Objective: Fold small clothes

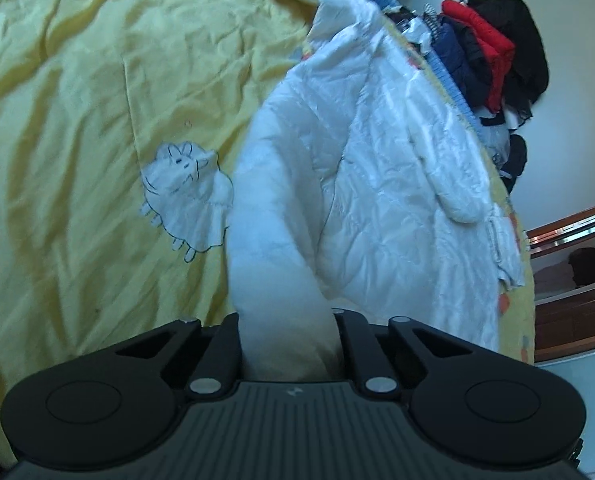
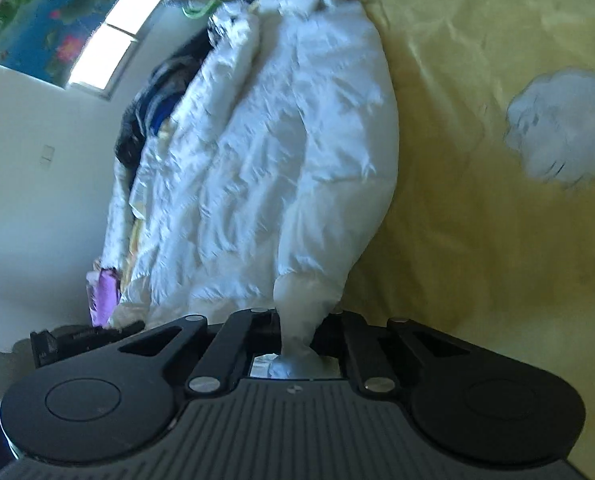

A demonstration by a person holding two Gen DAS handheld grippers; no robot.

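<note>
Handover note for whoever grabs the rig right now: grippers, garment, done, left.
Left gripper: shut on a bunched end of the white jacket.
Right gripper: shut on another gathered end of the same jacket.
Jacket lies stretched out on the yellow bedsheet, beside its sheep print. Clothes pile at the far edge.
Done: both grips set.
Left: every fold; none visible yet.

yellow bed cover [image 1: 77, 80] ahead of your tools
white padded jacket [image 1: 377, 168] lies on it, dark clothes pile [image 1: 493, 52] beyond.

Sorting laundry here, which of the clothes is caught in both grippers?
The white quilted jacket; the dark and red clothes lie piled at the bed's far edge, untouched.
</note>
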